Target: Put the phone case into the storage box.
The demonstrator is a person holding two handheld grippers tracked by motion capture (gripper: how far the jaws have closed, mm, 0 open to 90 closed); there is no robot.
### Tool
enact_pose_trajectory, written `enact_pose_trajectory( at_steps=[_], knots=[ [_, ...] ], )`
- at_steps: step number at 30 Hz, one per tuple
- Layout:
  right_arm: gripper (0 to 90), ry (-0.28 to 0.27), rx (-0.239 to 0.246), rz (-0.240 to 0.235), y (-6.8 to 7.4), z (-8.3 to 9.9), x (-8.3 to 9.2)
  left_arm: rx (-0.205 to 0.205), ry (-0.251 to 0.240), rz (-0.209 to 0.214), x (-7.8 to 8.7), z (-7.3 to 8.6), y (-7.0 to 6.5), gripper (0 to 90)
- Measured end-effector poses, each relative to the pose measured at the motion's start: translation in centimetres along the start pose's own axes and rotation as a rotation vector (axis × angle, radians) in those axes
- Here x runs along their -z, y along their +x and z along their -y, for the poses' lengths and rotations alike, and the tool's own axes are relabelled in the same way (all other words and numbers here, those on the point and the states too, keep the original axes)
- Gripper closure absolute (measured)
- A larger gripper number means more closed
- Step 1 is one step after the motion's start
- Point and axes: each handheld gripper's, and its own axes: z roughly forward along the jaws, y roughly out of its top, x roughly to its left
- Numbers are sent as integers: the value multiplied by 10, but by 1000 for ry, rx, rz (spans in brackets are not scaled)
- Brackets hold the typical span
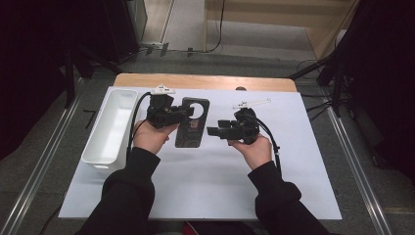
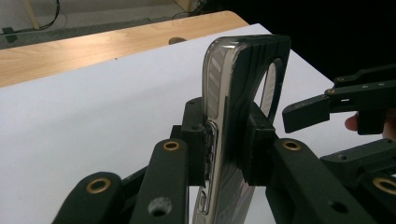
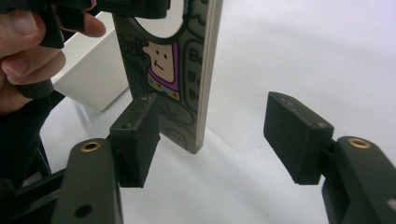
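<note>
A dark phone case (image 1: 192, 128) with a round cut-out and a cartoon print is held over the white sheet, left of centre. My left gripper (image 1: 180, 113) is shut on it; in the left gripper view its pads (image 2: 196, 140) clamp the case (image 2: 243, 88) edge-on from both sides. My right gripper (image 1: 211, 131) is open just right of the case. In the right gripper view the case (image 3: 182, 74) hangs between the jaws of my right gripper (image 3: 217, 135), close to the left pad (image 3: 137, 135) and well apart from the right pad (image 3: 296, 135).
A long white bin (image 1: 110, 125) stands along the left edge of the white sheet (image 1: 220, 186), and its corner (image 3: 88, 74) lies behind the case. The wooden table edge (image 1: 205, 81) runs along the back. The other gripper's jaws (image 2: 317, 109) reach in from the right.
</note>
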Motion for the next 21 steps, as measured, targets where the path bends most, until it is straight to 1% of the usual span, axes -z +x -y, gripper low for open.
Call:
enact_pose_trajectory(
  at_steps=[3,5,8,10,12,13,16,17,19,21],
  knots=[
    [340,0,-1,-14,-2,4,2,6,-1,9,2,0,2,747],
    [337,0,19,-64,-3,8,3,9,-5,16,4,0,3,746],
    [327,14,38,-75,-3,13,3,18,-6,30,5,-1,5,746],
    [319,17,70,-67,-2,17,3,18,-9,41,7,-1,6,747],
    [317,15,89,-60,-2,21,3,16,-14,52,8,-2,8,747],
    [314,16,97,-56,-3,23,4,20,-15,52,9,-2,9,747],
    [309,23,107,-50,-4,27,6,29,-19,64,11,-3,11,747],
    [306,25,108,-54,-5,29,6,24,-17,67,12,-4,12,747],
    [304,27,109,-54,-5,31,7,27,-15,73,13,-4,14,746],
    [303,31,113,-63,-6,34,8,23,-15,71,14,-4,16,746]
  ],
)
